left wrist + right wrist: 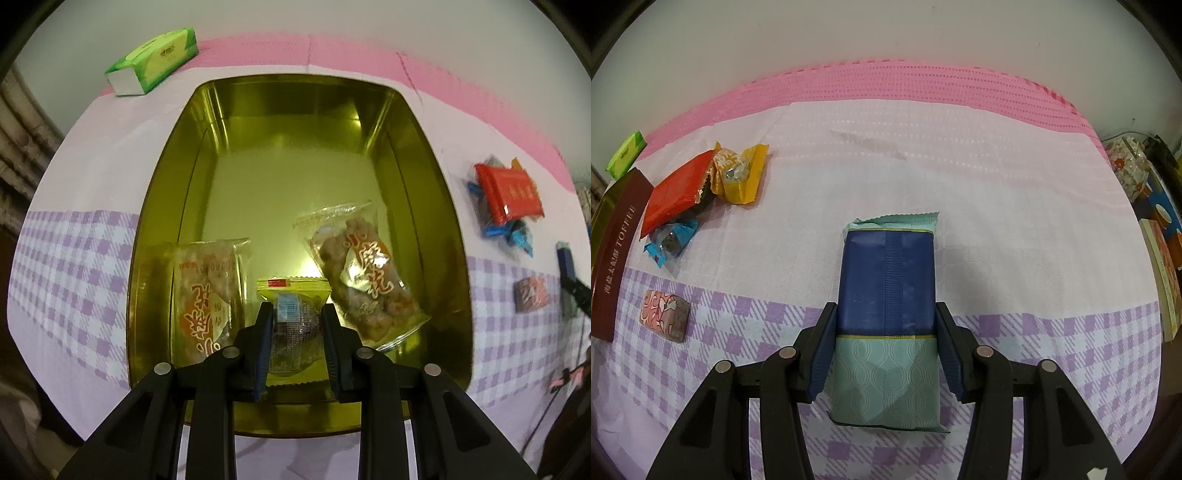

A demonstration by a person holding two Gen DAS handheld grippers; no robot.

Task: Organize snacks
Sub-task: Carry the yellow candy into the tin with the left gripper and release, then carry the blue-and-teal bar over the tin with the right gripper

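Observation:
My left gripper [295, 310] is shut on a small yellow-wrapped snack [293, 291], low over the near end of the open gold tin [162, 192]. Two clear packets of brown snacks lie inside, one at the left [207, 295] and one at the right [362, 273]. My right gripper [886, 308] is shut on a blue and teal packet [888, 280], both pads against its long sides, above the checked cloth. Loose on the cloth lie a red packet [677, 192], yellow and orange sweets [738, 173], a blue-wrapped sweet [670, 242] and a small pink patterned piece [665, 315].
The tin's dark red side [613, 236] reads TOFFEE at the left of the right wrist view. A green tissue pack [155, 61] lies behind the tin near the pink strip. Boxes and books [1160, 258] stand past the cloth's right edge. A pale wall rises behind.

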